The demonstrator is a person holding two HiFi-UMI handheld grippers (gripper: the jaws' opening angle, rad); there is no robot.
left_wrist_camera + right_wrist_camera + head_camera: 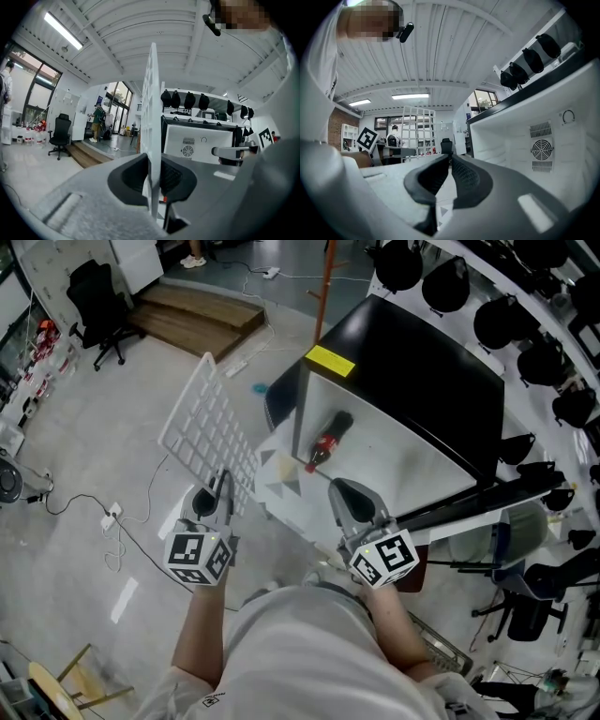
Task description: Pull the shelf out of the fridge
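The white wire shelf is outside the fridge, held up tilted over the floor at the left. My left gripper is shut on its near edge. In the left gripper view the shelf stands edge-on between the pads. The small fridge, white-sided with a black top, stands at centre right, and a red-capped bottle lies in its open front. My right gripper hangs in front of the fridge, shut on nothing. The right gripper view shows its jaws closed, the shelf to the left and the fridge's white inside to the right.
A black office chair and a low wooden step stand at the far left. A power strip with cable lies on the floor. A rack of black helmets runs along the right. An orange pole rises behind the fridge.
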